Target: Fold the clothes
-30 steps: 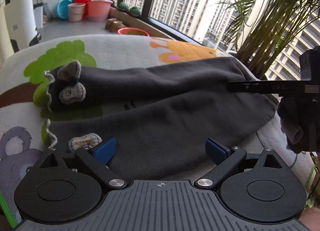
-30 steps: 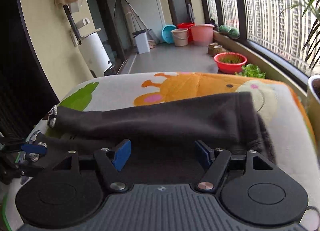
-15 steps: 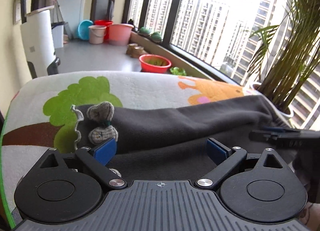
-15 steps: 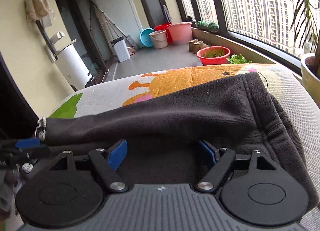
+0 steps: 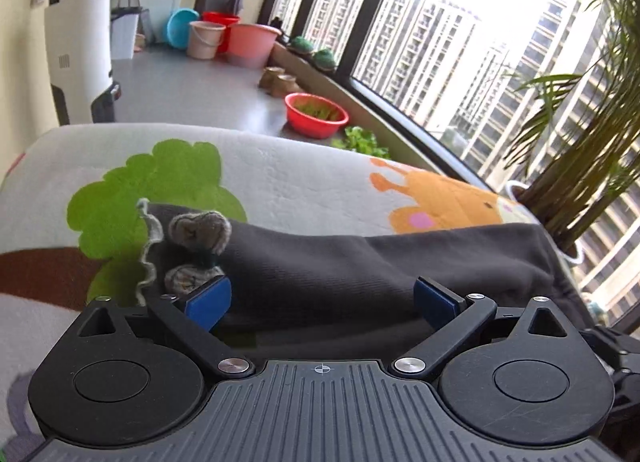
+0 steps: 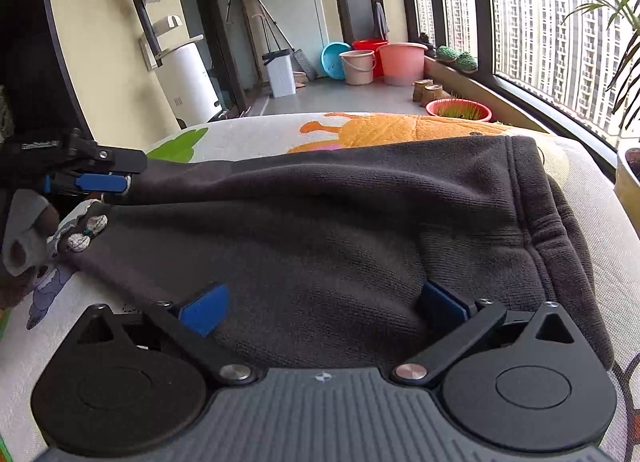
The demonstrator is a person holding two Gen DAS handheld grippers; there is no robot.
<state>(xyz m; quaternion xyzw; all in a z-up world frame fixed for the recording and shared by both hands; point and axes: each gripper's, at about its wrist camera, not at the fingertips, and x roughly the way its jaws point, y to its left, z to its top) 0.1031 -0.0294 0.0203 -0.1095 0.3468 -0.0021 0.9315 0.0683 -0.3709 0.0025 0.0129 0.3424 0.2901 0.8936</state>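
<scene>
1. The pants (image 6: 320,222) lie lengthwise across the blanket (image 5: 280,174). The cuffs are at the left end and the waistband (image 6: 532,202) at the right. The two legs run close together, one partly over the other, so the cloth forms one long dark strip.

2. The left gripper (image 5: 322,302) sits low at the cuff end with its tongs spread wide. Dark cloth fills the space between the blue pads, and nothing is pinched. The bows (image 5: 200,228) on the cuffs lie just beside its left pad. This placement probably gives control of both cuffs together.

3. The right gripper (image 6: 324,308) is at the opposite end, just short of the waistband. Its tongs are also wide and hold nothing. The cloth lies flat between and under the pads.

4. With one gripper at each end, the long strip is bracketed. That suits moving both ends together so the cloth does not skew or bunch.

5. The scene fits two readings:
   - The open tongs may be about to close on the near edge for a fold.
   - They may have just let go after laying one leg on the other.
   The pictures do not settle which.

6. The waistband end droops over the blanket's right edge, near the plant (image 5: 580,142). The thick, limp knit looks likely to sag if lifted from one point only.
</scene>
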